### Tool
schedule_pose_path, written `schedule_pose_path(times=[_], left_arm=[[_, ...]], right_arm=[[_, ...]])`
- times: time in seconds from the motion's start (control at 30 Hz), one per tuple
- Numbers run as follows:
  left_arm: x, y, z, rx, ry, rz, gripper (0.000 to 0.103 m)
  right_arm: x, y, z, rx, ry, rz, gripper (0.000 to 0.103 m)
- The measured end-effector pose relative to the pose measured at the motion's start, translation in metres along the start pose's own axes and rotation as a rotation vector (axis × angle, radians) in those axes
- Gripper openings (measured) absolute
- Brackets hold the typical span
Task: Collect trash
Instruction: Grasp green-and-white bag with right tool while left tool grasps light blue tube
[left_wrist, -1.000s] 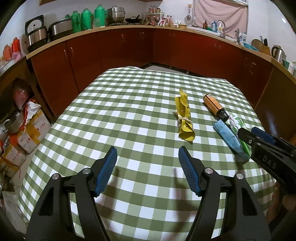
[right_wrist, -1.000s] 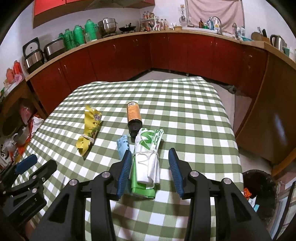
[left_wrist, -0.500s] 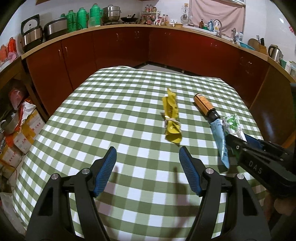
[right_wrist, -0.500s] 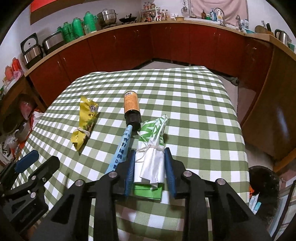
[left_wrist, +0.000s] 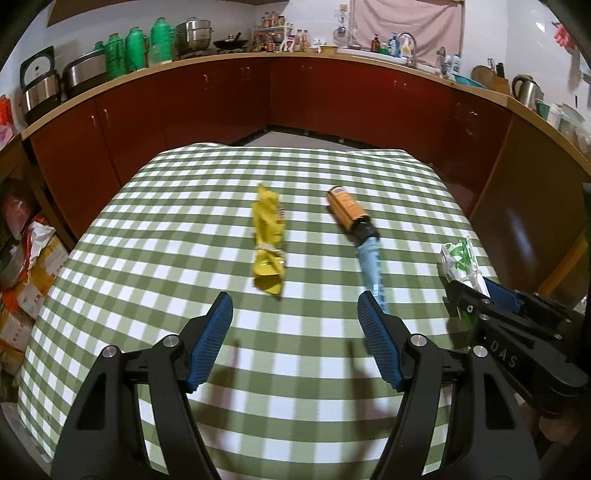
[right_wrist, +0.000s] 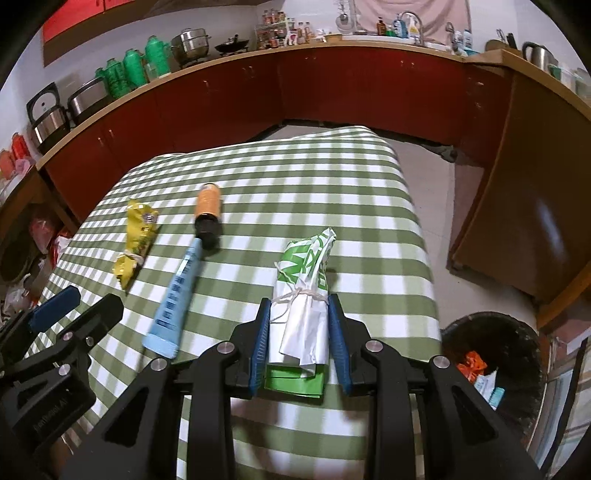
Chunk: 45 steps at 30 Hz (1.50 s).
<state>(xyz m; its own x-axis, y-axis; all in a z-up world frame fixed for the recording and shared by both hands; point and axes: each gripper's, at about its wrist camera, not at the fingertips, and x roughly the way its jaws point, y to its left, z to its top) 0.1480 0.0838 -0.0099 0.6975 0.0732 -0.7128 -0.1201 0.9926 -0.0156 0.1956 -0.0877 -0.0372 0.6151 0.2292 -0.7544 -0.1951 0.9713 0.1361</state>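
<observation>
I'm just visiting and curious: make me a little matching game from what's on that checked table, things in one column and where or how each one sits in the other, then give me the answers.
Things:
1. green and white wrapper
2. yellow snack bag
3. orange bottle
4. black trash bin

Places or states:
A. on the floor beside the table, with scraps inside
B. lying on its side, its dark cap at the end of the blue tube
C. clamped between the pads of the right gripper
D. lying loose ahead of the open left gripper, tied round with string

Pairs: 1-C, 2-D, 3-B, 4-A
</observation>
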Motion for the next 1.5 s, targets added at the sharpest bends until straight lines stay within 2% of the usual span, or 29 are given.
schedule_pose_path(times=[0.2, 0.43, 0.57, 0.63, 0.7, 0.8, 0.87, 0.9, 1.5], left_arm=[[0.005, -0.018, 0.0, 0.029, 0.003, -0.012, 0.071], [0.023, -0.036, -0.001, 0.069, 0.047, -0.013, 0.069], [0.028, -0.04, -0.002, 0.078, 0.068, -0.028, 0.053], [0.03, -0.041, -0.002, 0.083, 0.075, -0.032, 0.051], [0.032, -0.04, -0.002, 0.08, 0.086, -0.047, 0.043], [0.033, -0.04, -0.002, 0.087, 0.09, -0.05, 0.031], [0.033, -0.042, -0.002, 0.103, 0.088, -0.06, 0.017], [0.033, -0.043, -0.002, 0.108, 0.087, -0.061, 0.015], [0.009, -0.045, -0.013, 0.109, 0.052, -0.072, 0.014]], right_arm=[[-0.004, -0.015, -0.002, 0.025, -0.003, -0.016, 0.031], [-0.003, -0.023, -0.001, 0.034, 0.0, -0.006, 0.031], [-0.002, -0.024, -0.002, 0.036, 0.008, 0.0, 0.031], [-0.002, -0.024, -0.001, 0.032, 0.008, -0.001, 0.031], [-0.001, -0.024, -0.002, 0.03, 0.009, -0.001, 0.031], [-0.001, -0.023, -0.002, 0.029, 0.008, -0.003, 0.031], [-0.001, -0.024, -0.002, 0.028, 0.008, -0.004, 0.031], [-0.001, -0.023, -0.002, 0.027, 0.008, -0.005, 0.031], [-0.019, -0.035, -0.014, 0.041, -0.012, -0.031, 0.031]])
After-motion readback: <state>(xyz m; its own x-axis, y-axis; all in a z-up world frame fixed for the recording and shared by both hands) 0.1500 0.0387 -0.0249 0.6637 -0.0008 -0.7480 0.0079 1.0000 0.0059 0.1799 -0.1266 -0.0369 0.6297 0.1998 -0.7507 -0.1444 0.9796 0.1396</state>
